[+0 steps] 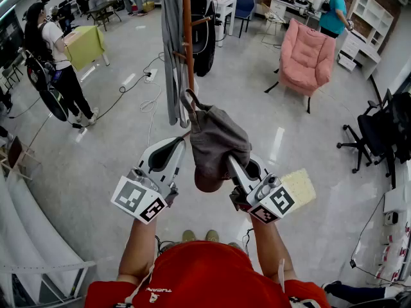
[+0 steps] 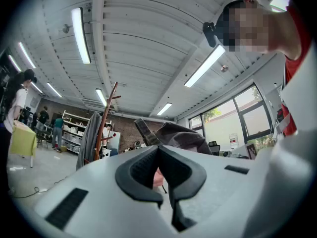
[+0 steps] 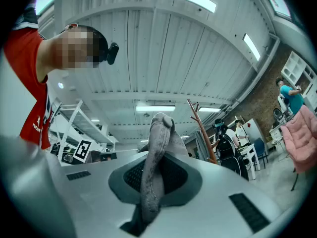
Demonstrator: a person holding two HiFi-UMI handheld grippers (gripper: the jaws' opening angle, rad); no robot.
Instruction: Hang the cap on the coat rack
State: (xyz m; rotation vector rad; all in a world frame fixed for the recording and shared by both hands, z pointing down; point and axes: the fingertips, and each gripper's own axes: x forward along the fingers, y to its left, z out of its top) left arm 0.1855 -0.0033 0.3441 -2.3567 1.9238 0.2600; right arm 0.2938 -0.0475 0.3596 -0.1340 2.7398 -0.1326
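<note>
A grey-brown cap [image 1: 215,143] hangs in mid-air just in front of the brown coat rack pole [image 1: 187,37]. My right gripper [image 1: 232,164] is shut on the cap's fabric. In the right gripper view a fold of the cap [image 3: 157,143] stands pinched between the jaws of the right gripper [image 3: 153,170], with the rack [image 3: 202,133] behind. My left gripper [image 1: 180,145] sits beside the cap's left edge, shut on nothing. In the left gripper view the left gripper [image 2: 158,152] has its jaws together, with the cap [image 2: 181,135] beyond and the rack [image 2: 106,113] at left.
A grey garment [image 1: 171,56] and a black one [image 1: 202,24] hang on the rack. A pink armchair [image 1: 307,53] stands at back right and a black office chair [image 1: 379,130] at far right. A person [image 1: 61,63] stands at left. Cables [image 1: 144,85] lie on the floor.
</note>
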